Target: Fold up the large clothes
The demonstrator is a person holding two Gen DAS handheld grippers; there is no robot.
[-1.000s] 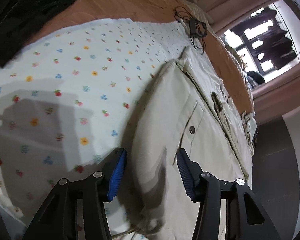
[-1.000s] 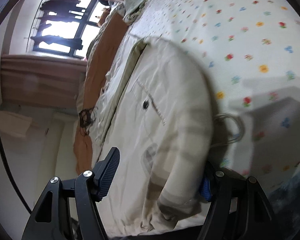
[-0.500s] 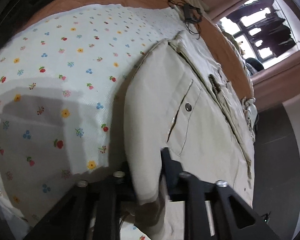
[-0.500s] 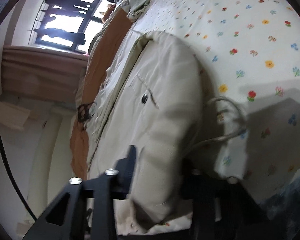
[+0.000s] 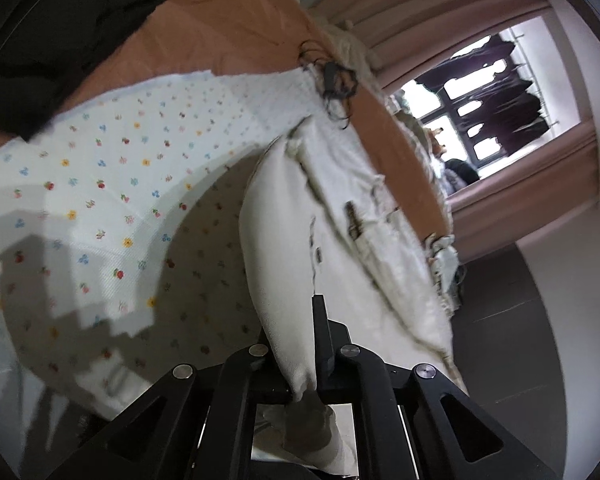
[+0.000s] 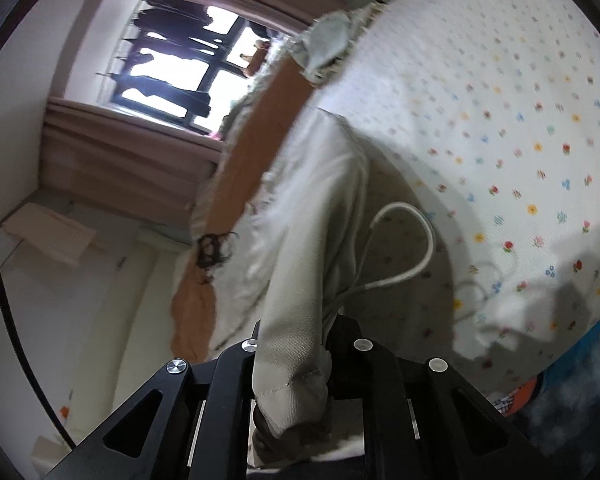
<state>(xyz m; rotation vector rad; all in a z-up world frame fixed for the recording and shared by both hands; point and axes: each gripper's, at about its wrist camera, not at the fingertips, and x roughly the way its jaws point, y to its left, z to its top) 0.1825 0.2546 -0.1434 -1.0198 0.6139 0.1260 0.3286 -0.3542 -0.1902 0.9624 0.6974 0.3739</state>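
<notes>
I hold beige trousers over a floral sheet on the bed. My left gripper is clamped on one end of the hem; my right gripper is closing on the other, cloth pinched between its fingers. The cloth looks soft, limp and light, so I judge hem corners the best hold.

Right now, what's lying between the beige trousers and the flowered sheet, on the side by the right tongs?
A white drawstring cord loops out from the beige trousers over the shadowed flowered sheet. It shows in the right wrist view only.
</notes>
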